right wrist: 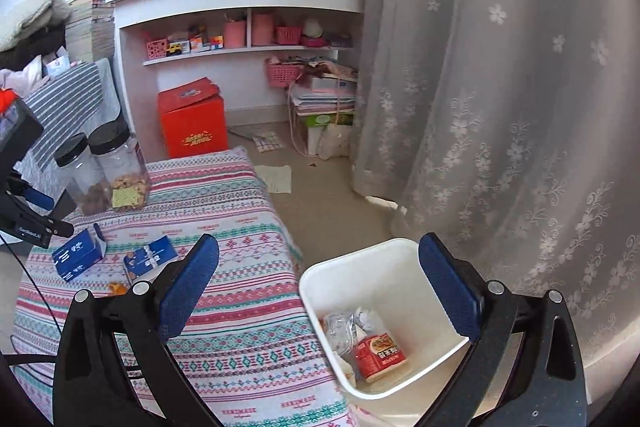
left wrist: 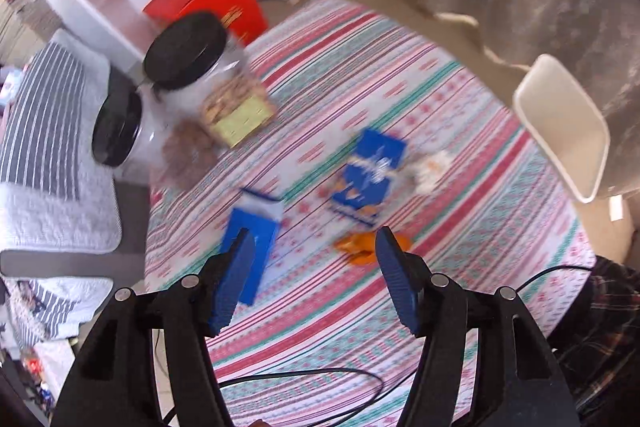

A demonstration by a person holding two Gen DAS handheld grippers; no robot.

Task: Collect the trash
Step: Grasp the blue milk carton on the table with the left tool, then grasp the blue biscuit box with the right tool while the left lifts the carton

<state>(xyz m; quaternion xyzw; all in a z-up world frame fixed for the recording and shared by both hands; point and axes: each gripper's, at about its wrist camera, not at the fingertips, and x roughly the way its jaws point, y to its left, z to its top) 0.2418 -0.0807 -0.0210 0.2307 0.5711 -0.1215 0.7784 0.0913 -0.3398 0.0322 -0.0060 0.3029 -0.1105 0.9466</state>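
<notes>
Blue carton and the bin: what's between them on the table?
In the right wrist view, a blue packet, then bare cloth up to the bin.

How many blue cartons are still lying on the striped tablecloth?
2. One blue carton with its flap open lies toward the table's left side, below the jars; the other blue carton lies just right of it, near the orange scrap. The gripper fingers may hide more.

Two blue boxes [right wrist: 78,255] lie on the pink-and-green striped cloth [right wrist: 248,307], beside it a white bin [right wrist: 320,279].
</notes>
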